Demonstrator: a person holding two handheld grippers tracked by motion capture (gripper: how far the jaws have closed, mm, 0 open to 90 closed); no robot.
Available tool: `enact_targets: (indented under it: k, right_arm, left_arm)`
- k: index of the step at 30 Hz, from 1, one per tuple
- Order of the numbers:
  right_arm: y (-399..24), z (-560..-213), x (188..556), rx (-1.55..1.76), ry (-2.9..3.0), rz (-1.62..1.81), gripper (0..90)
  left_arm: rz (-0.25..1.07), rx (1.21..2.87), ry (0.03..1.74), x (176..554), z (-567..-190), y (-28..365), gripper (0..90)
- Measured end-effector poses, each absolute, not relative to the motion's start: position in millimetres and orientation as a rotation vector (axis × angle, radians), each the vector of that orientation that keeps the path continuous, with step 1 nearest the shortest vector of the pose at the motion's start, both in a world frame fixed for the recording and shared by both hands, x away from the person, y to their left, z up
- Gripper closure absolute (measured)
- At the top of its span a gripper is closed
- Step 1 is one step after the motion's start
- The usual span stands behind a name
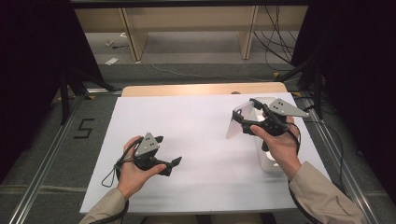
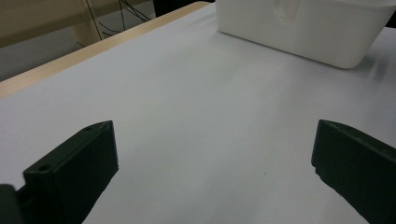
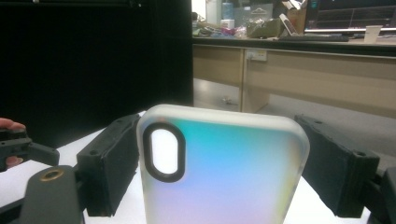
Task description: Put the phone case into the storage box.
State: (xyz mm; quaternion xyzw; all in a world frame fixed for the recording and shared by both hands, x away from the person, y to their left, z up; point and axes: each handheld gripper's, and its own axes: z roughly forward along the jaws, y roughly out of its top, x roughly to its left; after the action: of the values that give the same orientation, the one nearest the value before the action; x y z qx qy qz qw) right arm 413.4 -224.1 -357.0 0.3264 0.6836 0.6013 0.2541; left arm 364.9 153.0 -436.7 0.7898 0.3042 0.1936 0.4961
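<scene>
Your right gripper point(image 3: 224, 163) pinches a frosted phone case point(image 3: 224, 172) by its two long edges, held upright above the white table point(image 1: 196, 140), near the white bin point(image 2: 303, 28). Your left gripper point(image 2: 215, 177) rests low over bare table, its fingers point(image 2: 70, 172) spread with nothing between them. The risk, as I judge it: the case is smooth and flexible, so a harder squeeze could bow it and pop it loose, and a tilt could let it slide. No brand or label reads on the case; a "5" point(image 1: 84, 128) is marked on the floor.
</scene>
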Motion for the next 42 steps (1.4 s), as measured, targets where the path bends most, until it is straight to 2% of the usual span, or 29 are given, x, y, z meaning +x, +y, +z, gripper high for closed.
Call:
enact_targets:
  k: [42]
  right_arm:
    - [-248.1,-348.4,420.3,0.943,1.774,1.602,18.5]
  left_arm:
    - [0.473,1.910,0.745,366.1,-437.7,154.3,0.0]
